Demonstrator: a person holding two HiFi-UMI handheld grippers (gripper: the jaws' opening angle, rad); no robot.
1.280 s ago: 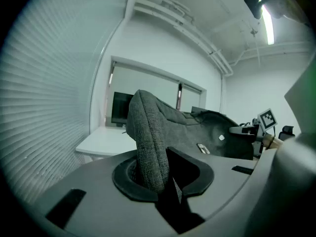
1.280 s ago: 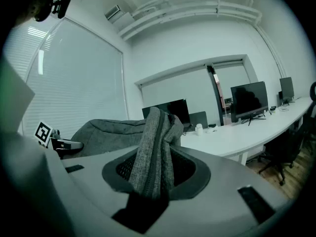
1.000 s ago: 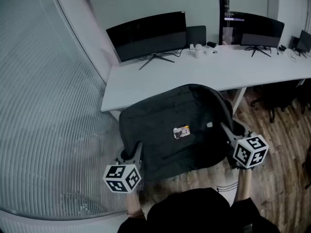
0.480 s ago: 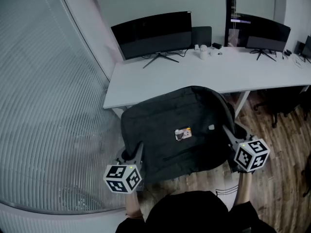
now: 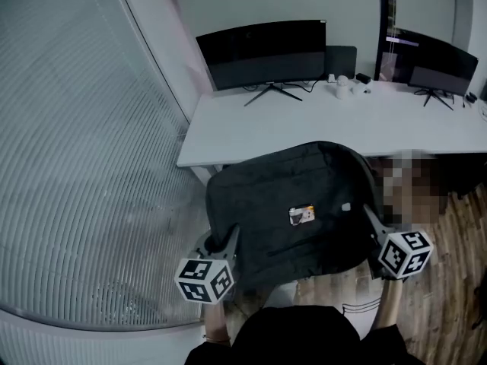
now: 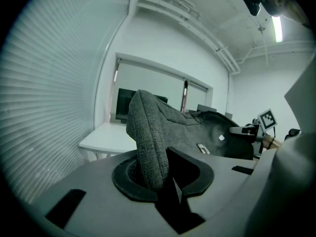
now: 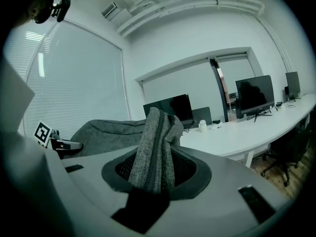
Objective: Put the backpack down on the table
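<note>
A dark grey fabric backpack (image 5: 289, 204) hangs flat and broad side up between the two grippers, in front of the person and just short of the long white desk (image 5: 304, 124). Its far edge overlaps the desk's near edge from above, but I cannot tell whether it touches there. A small pale label (image 5: 301, 215) sits near the middle of the upper face.

The left gripper (image 5: 228, 238) has its jaws pinched on a thick fold of the woven cloth at the bag's near-left corner, parted only by that fold. The right gripper (image 5: 373, 220) has its jaws clamped on a bunched ridge of fabric at the bag's right side, standing a little wider.

A curved black monitor (image 5: 262, 52) stands on the desk behind the bag. Pale slatted blinds (image 5: 76, 166) fill the left side.
</note>
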